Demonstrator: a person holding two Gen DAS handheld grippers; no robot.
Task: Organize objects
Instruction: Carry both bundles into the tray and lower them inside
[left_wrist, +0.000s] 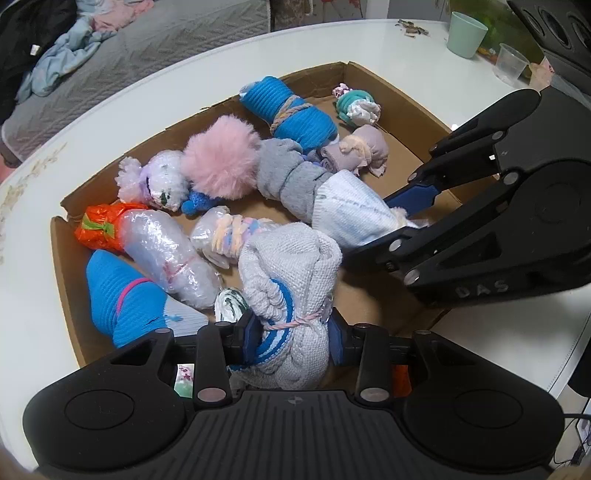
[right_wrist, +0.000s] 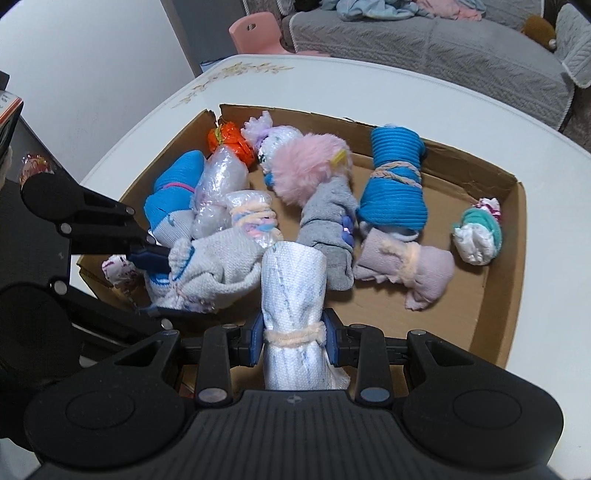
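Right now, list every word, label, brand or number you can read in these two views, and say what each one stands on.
"DAS": raised letters on the black body of the right gripper, seen from the left wrist view.
Round emblem on the left gripper body: a symbol only, no letters.
Dark object at the left edge of the right wrist view: markings too small to read.

From my remote seat I can read only one marking: the raised letters "DAS" moulded into the black housing of the right gripper (left_wrist: 404, 218), seen from the left wrist view, on the lower arm of its body just to the right of the cardboard box (left_wrist: 369, 79). A small round emblem sits at the centre of the ribbed black plate on each wrist view's own gripper, nearer me than the box, but I cannot make out any letters in it.
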